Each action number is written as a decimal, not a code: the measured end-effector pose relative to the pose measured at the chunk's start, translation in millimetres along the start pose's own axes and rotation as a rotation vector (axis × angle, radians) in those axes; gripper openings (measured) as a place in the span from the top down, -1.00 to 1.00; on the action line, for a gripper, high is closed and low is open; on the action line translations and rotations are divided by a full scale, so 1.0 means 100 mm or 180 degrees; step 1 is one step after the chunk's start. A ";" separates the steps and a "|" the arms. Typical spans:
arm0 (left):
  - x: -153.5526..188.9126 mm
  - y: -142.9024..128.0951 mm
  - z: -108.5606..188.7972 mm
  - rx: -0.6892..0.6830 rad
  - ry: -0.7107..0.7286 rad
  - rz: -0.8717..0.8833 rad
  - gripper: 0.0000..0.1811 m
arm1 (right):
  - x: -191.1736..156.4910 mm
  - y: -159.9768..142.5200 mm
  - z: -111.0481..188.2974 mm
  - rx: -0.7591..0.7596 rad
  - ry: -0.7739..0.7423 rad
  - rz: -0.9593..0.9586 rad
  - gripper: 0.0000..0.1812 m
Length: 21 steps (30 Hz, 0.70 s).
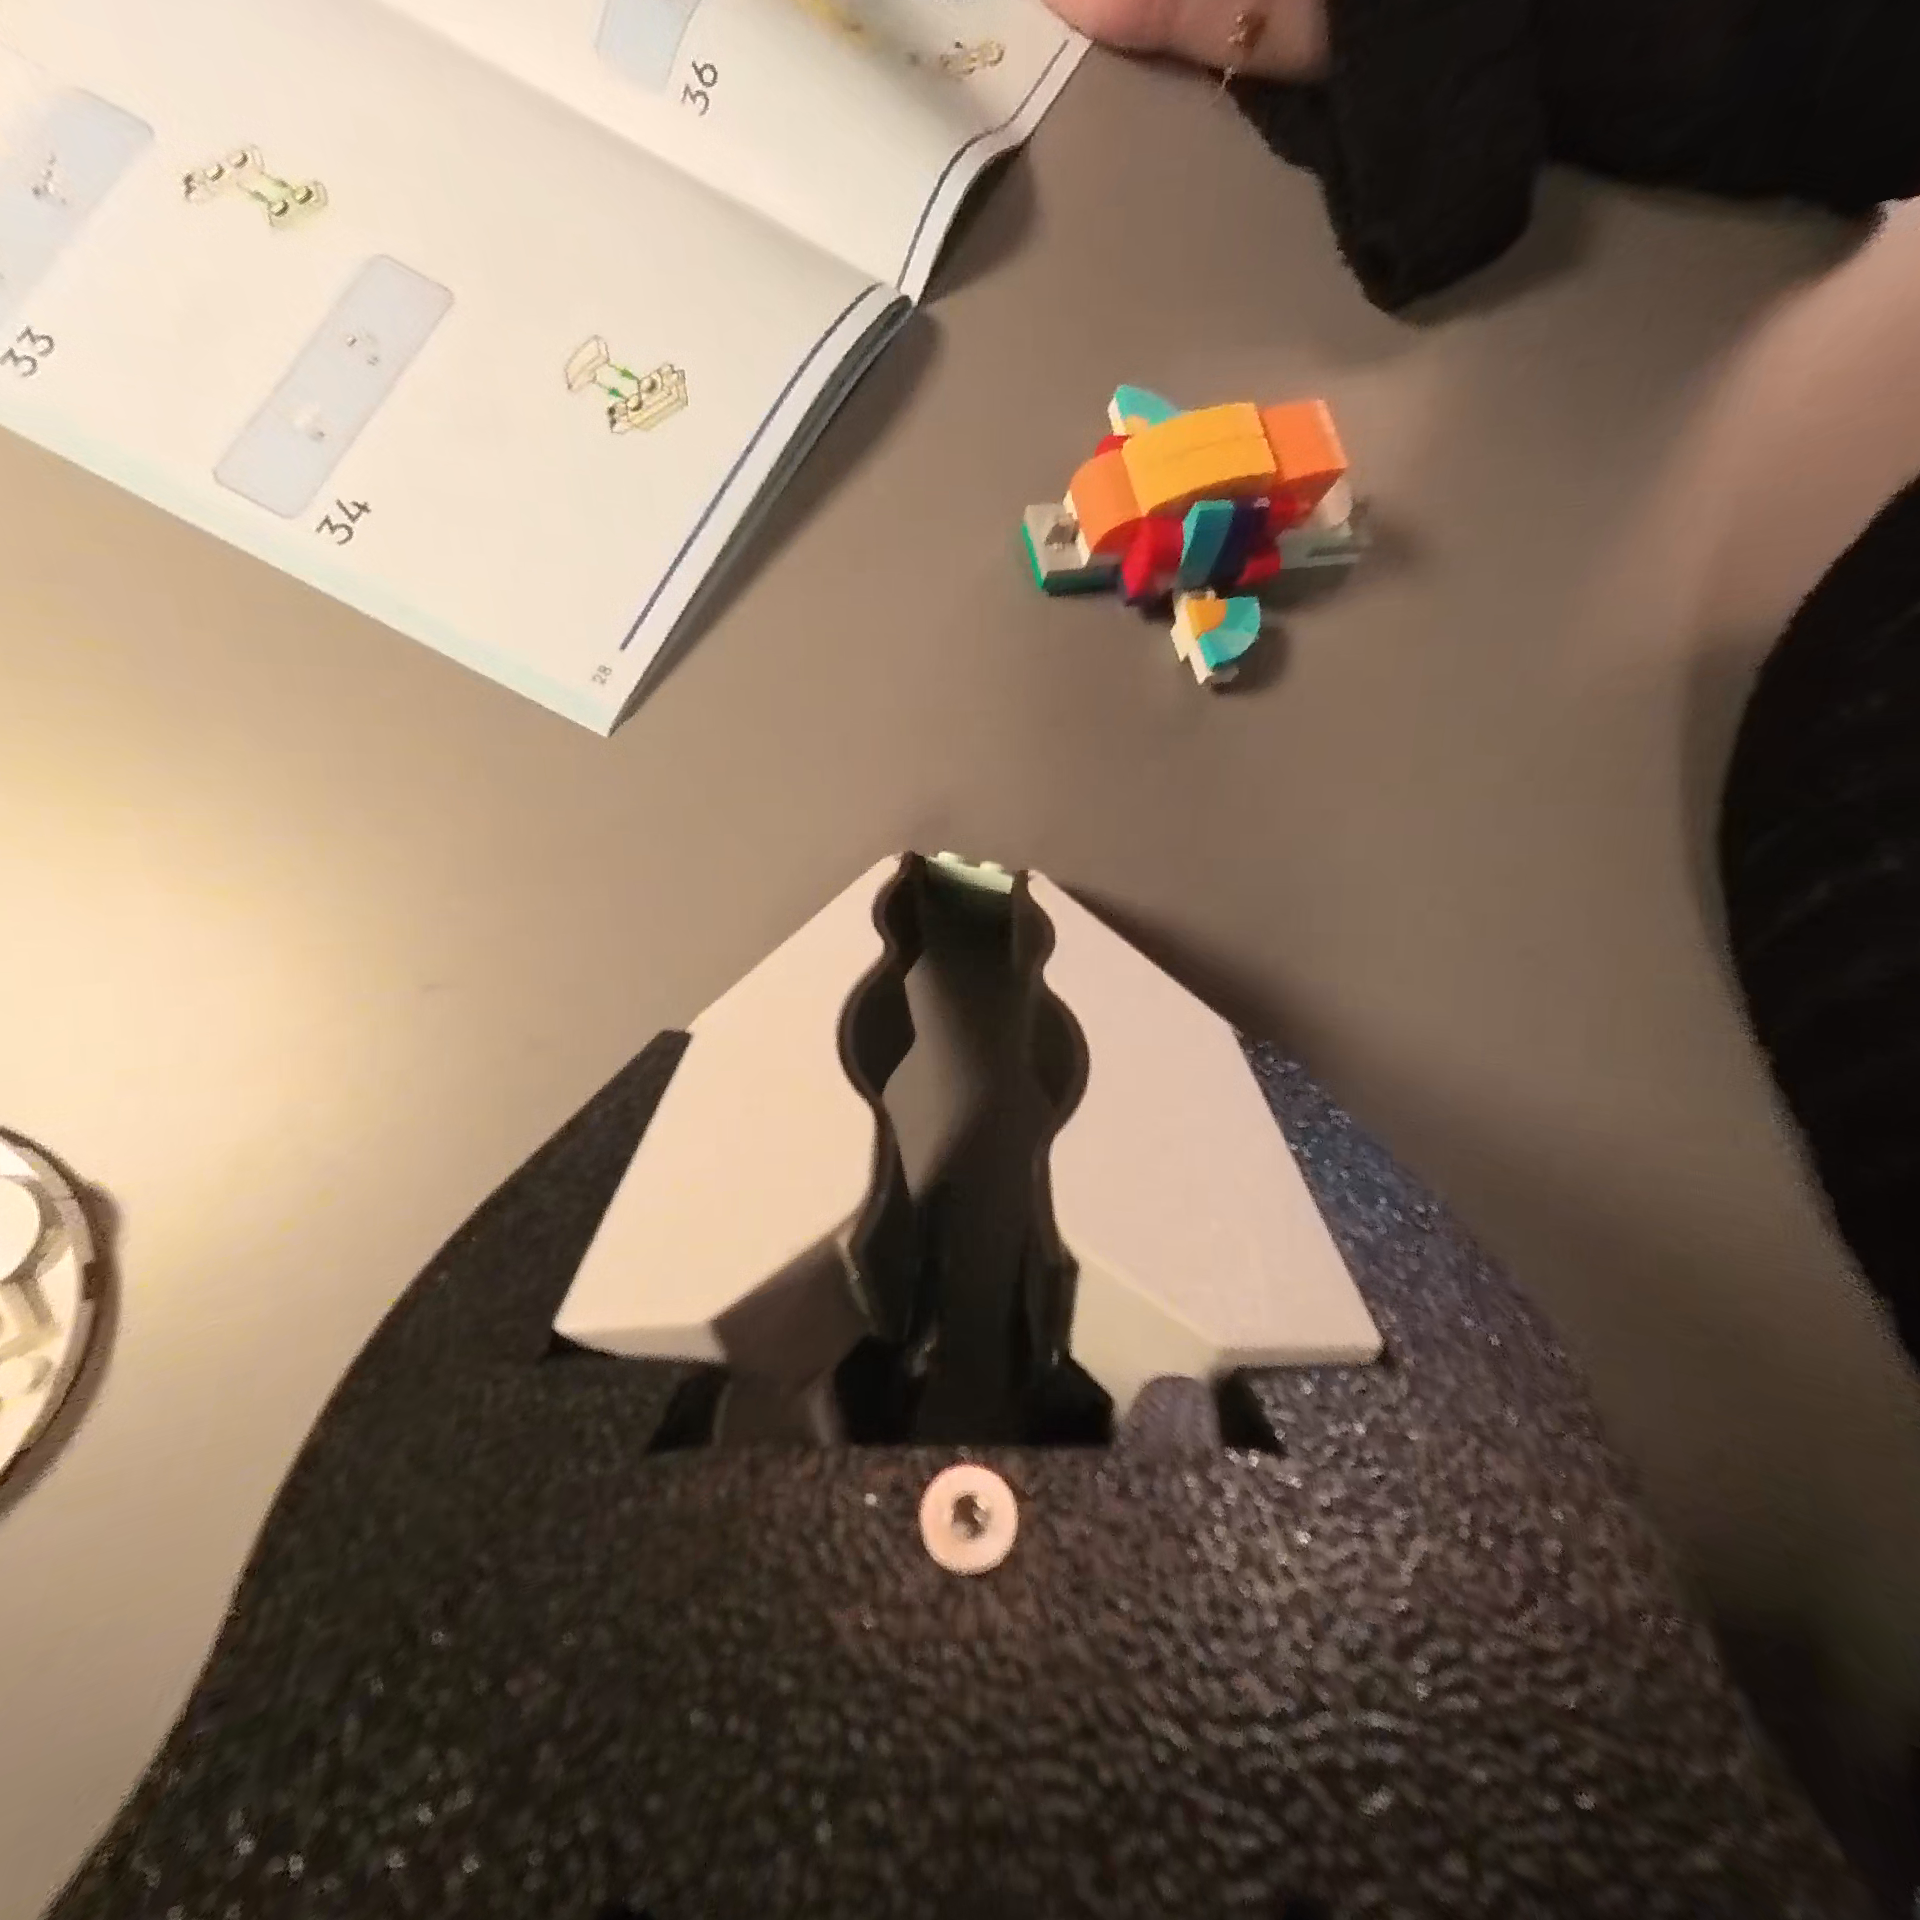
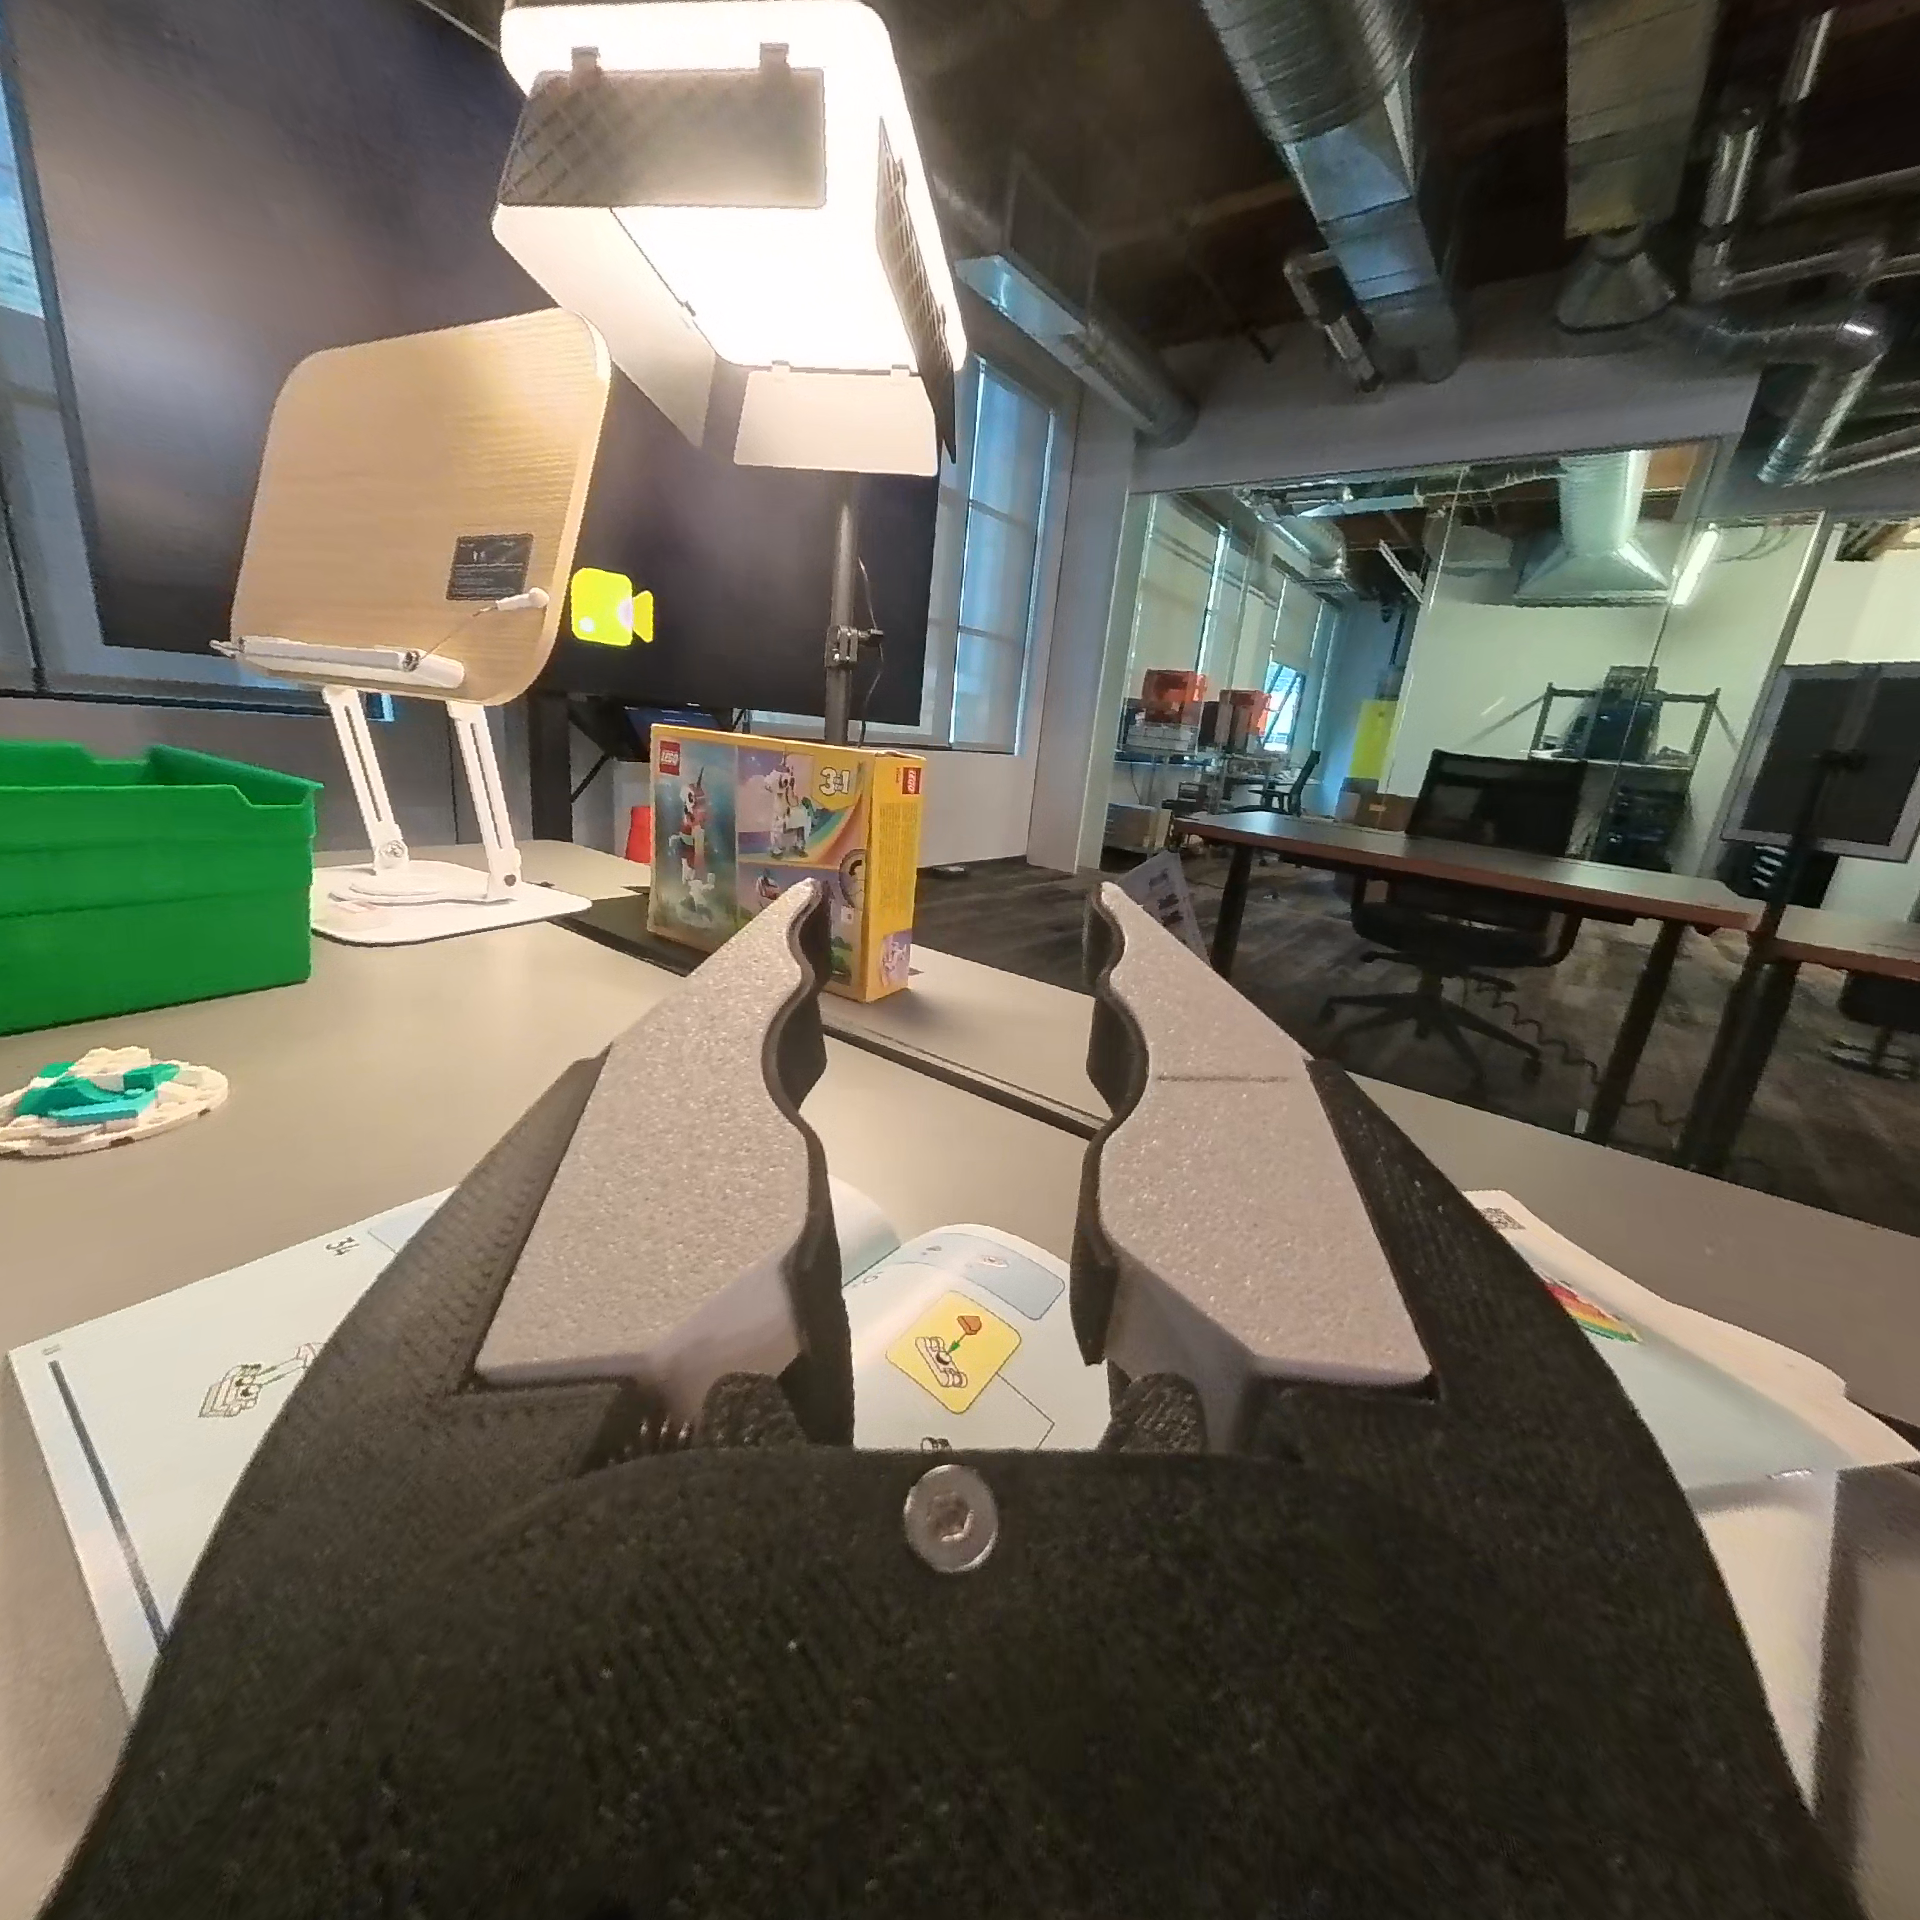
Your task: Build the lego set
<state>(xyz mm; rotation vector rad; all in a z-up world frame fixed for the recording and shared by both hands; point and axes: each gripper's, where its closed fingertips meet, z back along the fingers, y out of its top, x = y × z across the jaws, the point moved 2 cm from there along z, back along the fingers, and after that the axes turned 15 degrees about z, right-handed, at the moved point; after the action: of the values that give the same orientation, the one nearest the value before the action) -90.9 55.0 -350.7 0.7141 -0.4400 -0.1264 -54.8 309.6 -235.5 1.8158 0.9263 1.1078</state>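
Left gripper (image 1: pixel 968 883): pointing down at the grey bench (image 1: pixel 416 935), jaws nearly closed, pinching a small pale green brick (image 1: pixel 971 871) right at the tips.

Partly built model (image 1: pixel 1190 520): lying on the bench beyond the left jaws, slightly to the right, well apart from them; showing orange, red, teal and white pieces.

Instruction booklet (image 1: pixel 468 312): lying open on the bench, up and to the left of the model; also spreading beneath the right gripper.

Sleeve (image 1: pixel 1558 135): dark, reaching in at the far top right in the left wrist view, a bit of hand (image 1: pixel 1174 31) showing at the edge.

Right gripper (image 2: pixel 951 914): hovering above the open booklet pages, jaws standing wide apart, holding nothing.

Plate of loose pieces (image 2: pixel 104 1101): sitting on the bench to the left, carrying white and teal bricks.

Green bin (image 2: pixel 145 873): resting behind the plate, at the left edge.

Lego box (image 2: pixel 779 862): standing upright on the bench straight ahead, beyond the right fingertips.

Book stand (image 2: pixel 416 520): rising left of the box, tilted board empty.

Light panel (image 2: pixel 748 239): glowing overhead behind the stand.
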 end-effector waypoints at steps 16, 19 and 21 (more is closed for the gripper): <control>-0.14 -0.17 0.26 -0.0096 0.0232 0.0055 0.64 | -0.01 0.01 0.00 0.0035 0.0040 -0.0052 0.49; -0.16 -0.19 0.30 -0.0071 0.0309 0.0102 0.59 | -0.01 0.01 0.00 0.0035 0.0042 -0.0049 0.50; -0.22 -0.20 0.33 -0.0038 0.0455 0.0097 0.59 | -0.01 0.01 0.00 0.0034 0.0043 -0.0049 0.50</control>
<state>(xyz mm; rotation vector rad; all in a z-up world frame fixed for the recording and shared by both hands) -124.2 26.1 -349.5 0.6994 -0.3131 -0.0488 -55.2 308.3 -235.2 1.8089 0.9542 1.1089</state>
